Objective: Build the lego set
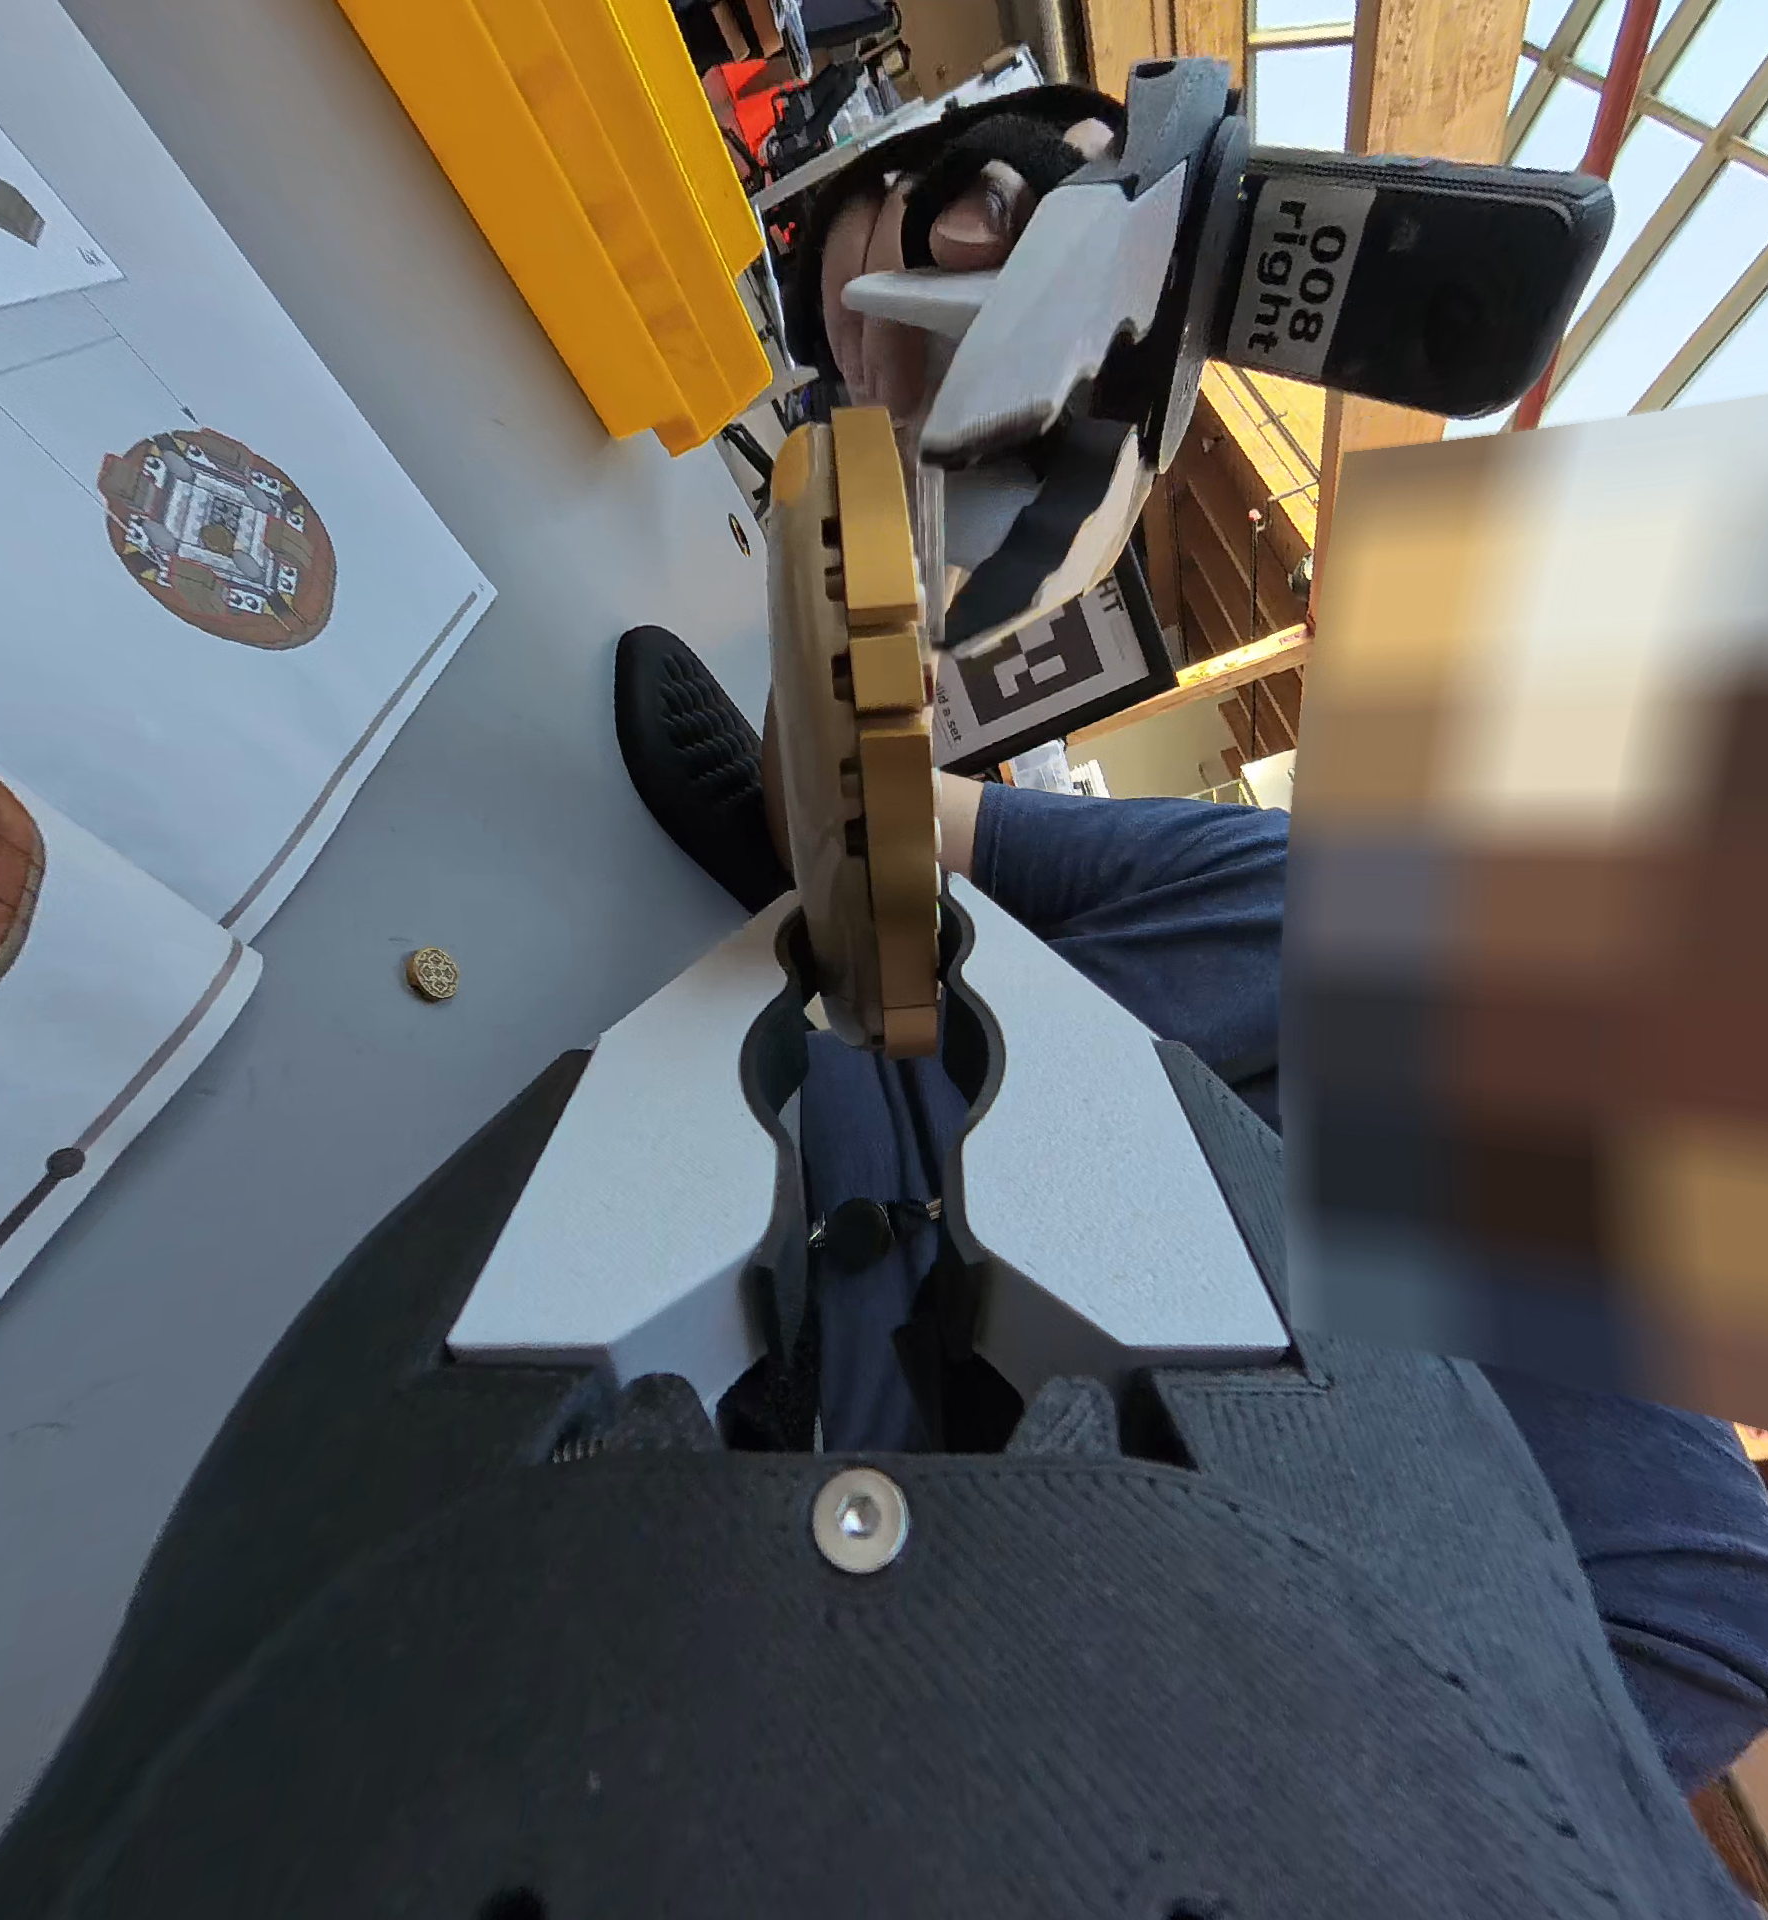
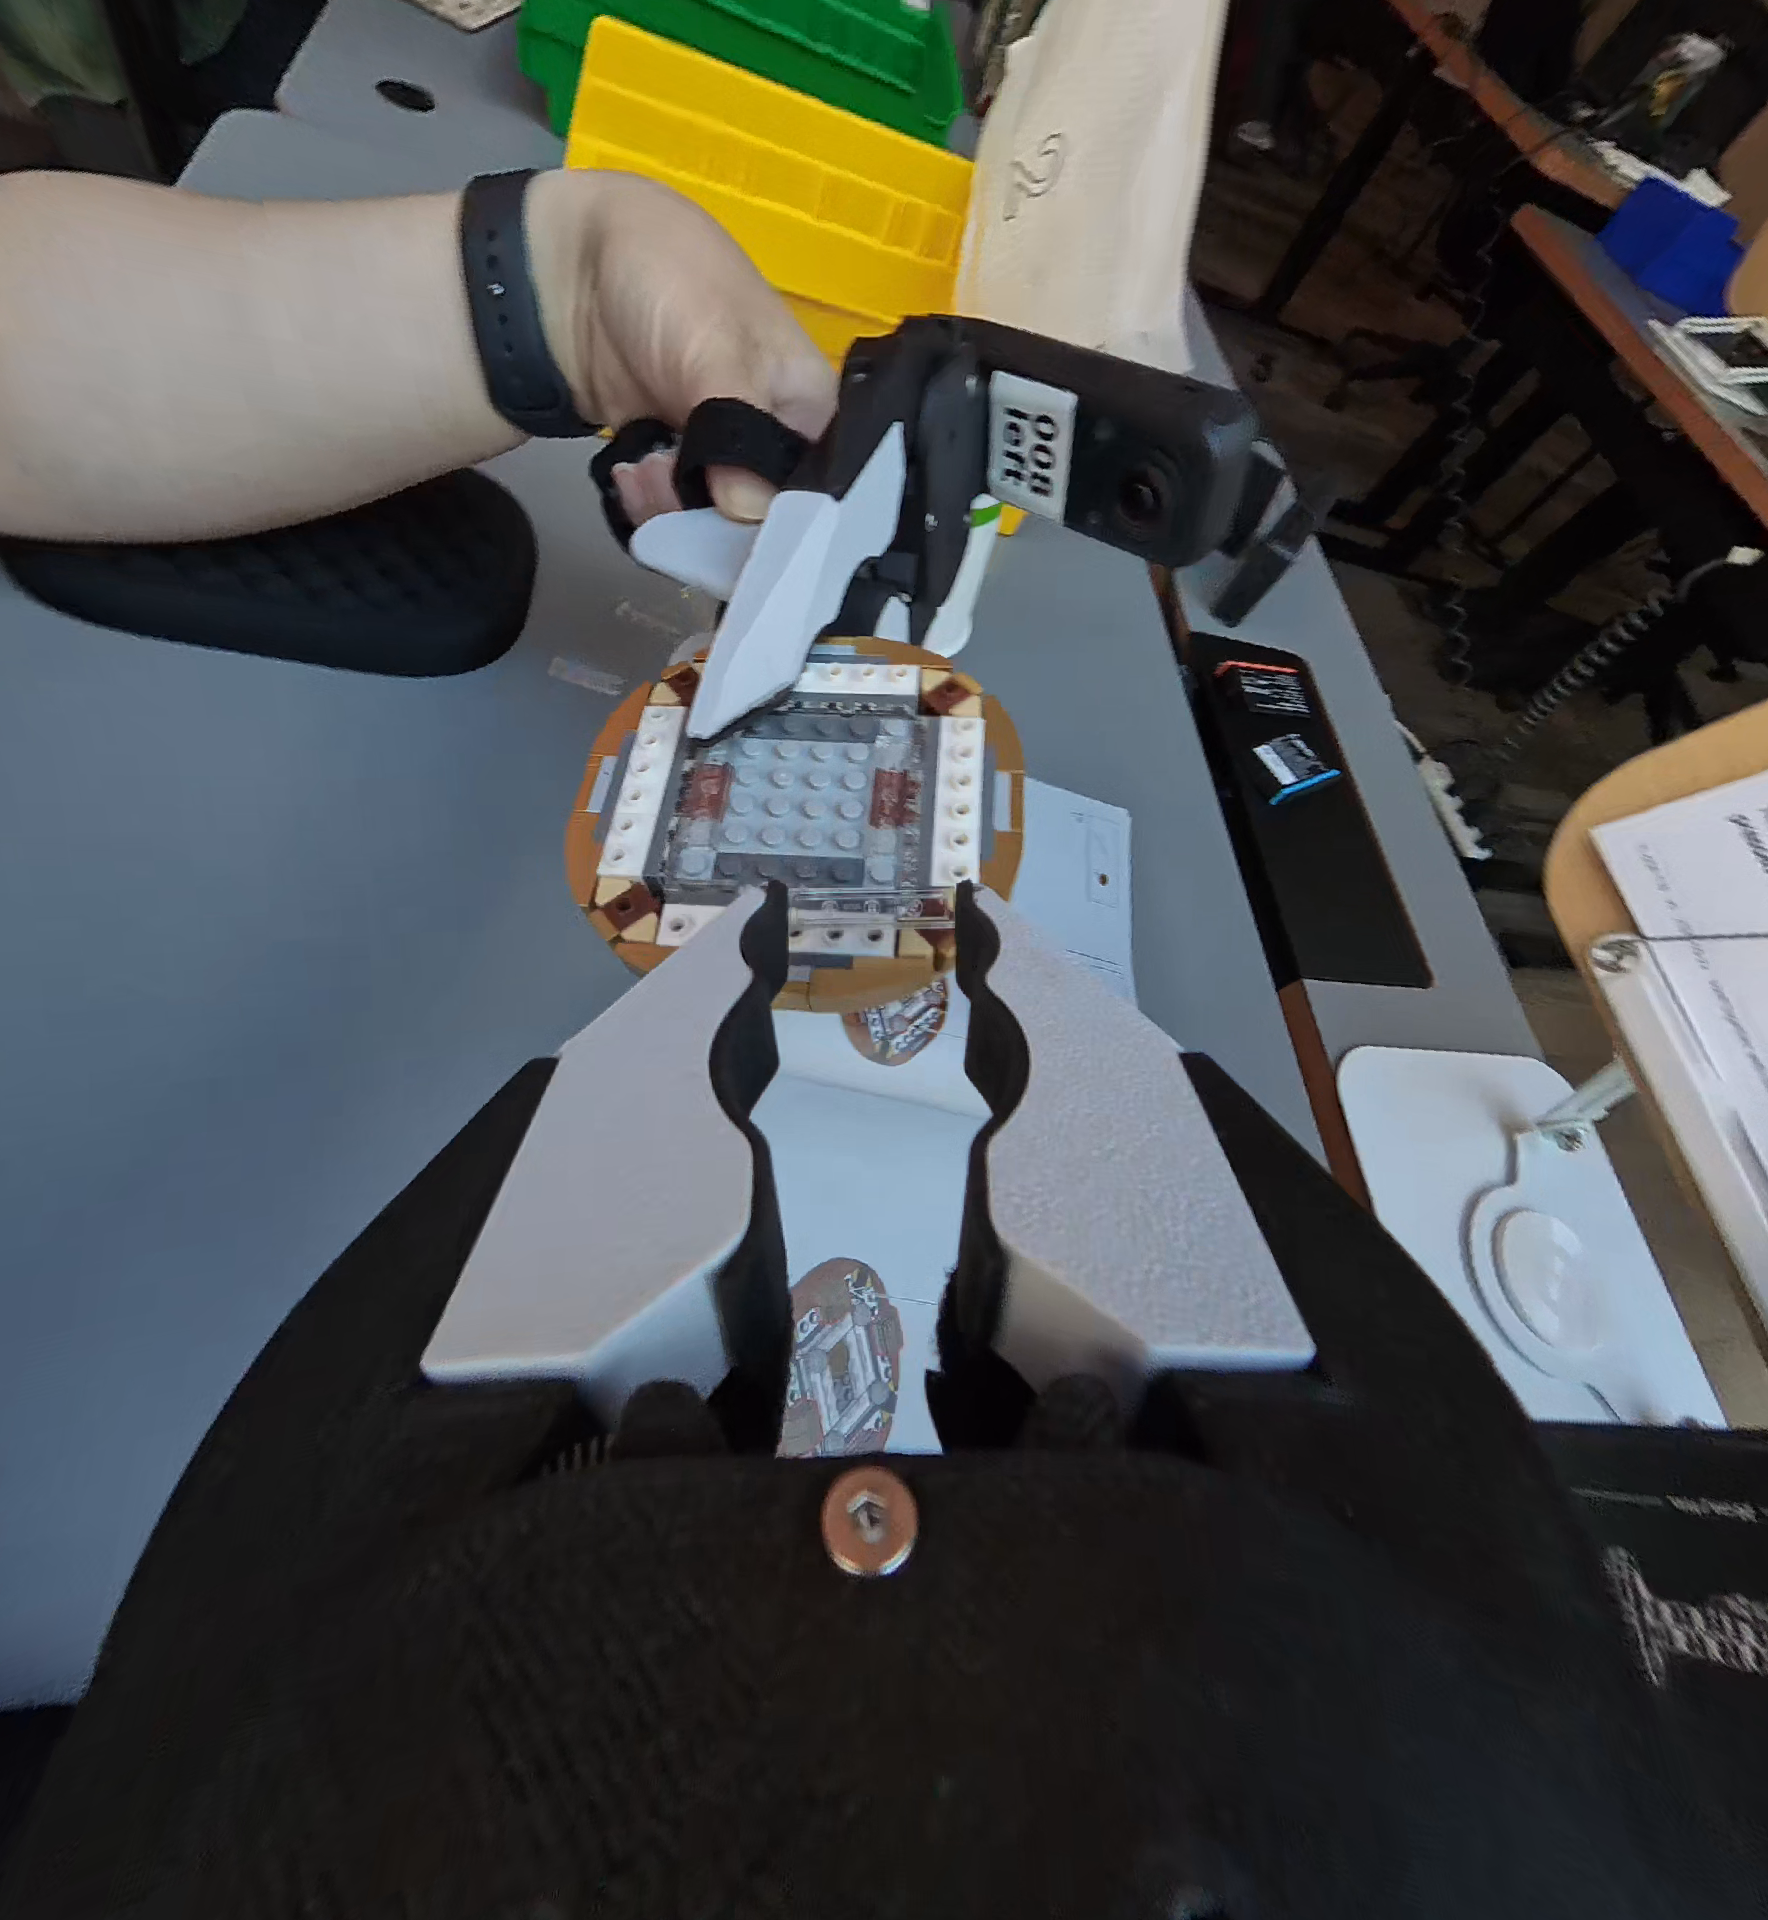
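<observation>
Right up against the lens of the right wrist view sit the black body and pale fingers of the right gripper (image 2: 864,902), and pinched between its tips is a thin clear plate (image 2: 875,902), held crosswise just at the near edge of the round lego build (image 2: 792,810). That build, a tan disc with white bricks framing a grey studded centre and brown corner pieces, is off the grey table (image 2: 184,935), lifted into the air. Beyond the right tips, on the far side of the disc, the left gripper (image 2: 745,717) comes in from above, a hand (image 2: 672,312) with a black wristband (image 2: 511,301) behind it. Over in the left wrist view, the left gripper (image 1: 864,971) is clamped on the rim of the build (image 1: 864,727), seen edge-on here, standing upright straight out from the tips. The right gripper (image 1: 984,582) hangs past the disc's upper end, off to the right side. Left of the left gripper's fingers, a small gold round piece (image 1: 432,974) lies loose on the table (image 1: 506,810), near the open instruction booklet (image 1: 236,623). Further ahead and to the left a yellow bin (image 1: 589,208) sits.
</observation>
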`<state>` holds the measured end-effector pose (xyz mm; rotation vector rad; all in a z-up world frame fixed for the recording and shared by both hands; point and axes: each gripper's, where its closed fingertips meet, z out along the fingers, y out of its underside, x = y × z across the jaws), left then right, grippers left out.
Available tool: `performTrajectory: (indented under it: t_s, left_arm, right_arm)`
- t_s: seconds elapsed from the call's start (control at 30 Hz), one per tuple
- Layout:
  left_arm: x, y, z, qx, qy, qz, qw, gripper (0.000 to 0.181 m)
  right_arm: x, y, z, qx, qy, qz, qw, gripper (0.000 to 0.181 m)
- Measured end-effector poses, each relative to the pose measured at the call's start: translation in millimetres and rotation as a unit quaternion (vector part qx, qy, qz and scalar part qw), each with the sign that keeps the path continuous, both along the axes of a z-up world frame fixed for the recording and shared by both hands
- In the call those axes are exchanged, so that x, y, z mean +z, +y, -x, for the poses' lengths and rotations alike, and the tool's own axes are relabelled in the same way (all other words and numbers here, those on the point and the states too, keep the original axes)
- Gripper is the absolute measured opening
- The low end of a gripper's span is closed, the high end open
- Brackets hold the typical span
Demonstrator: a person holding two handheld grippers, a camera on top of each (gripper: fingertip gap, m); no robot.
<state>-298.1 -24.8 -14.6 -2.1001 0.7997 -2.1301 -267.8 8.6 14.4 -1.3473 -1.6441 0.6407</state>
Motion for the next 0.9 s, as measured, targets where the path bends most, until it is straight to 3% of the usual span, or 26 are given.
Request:
performTrajectory:
  t_s: [0.17, 0.3, 0.53, 0.9]
  left_arm:
    - [26.1, 22.8, 32.5, 0.096, -0.011, -0.04, 0.994, 0.019]
    - [54.2, 34.9, 61.1, 0.179, -0.022, -0.086, 0.98, 0.018]
    - [80.2, 27.6, 71.5, 0.197, -0.047, -0.12, 0.972, 0.019]
    - [80.1, 29.7, 73.7, 0.201, -0.045, -0.123, 0.971, 0.018]
  right_arm:
    - [36.8, 21.9, -8.1, -0.066, 0.081, -0.018, 0.994, 0.031]
    - [44.4, 35.1, -16.4, -0.102, 0.103, -0.018, 0.989, 0.031]
    - [35.3, 44.4, -16.6, -0.125, 0.092, -0.003, 0.988, 0.031]
    - [31.1, 45.9, -16.3, -0.127, 0.081, -0.014, 0.988, 0.031]
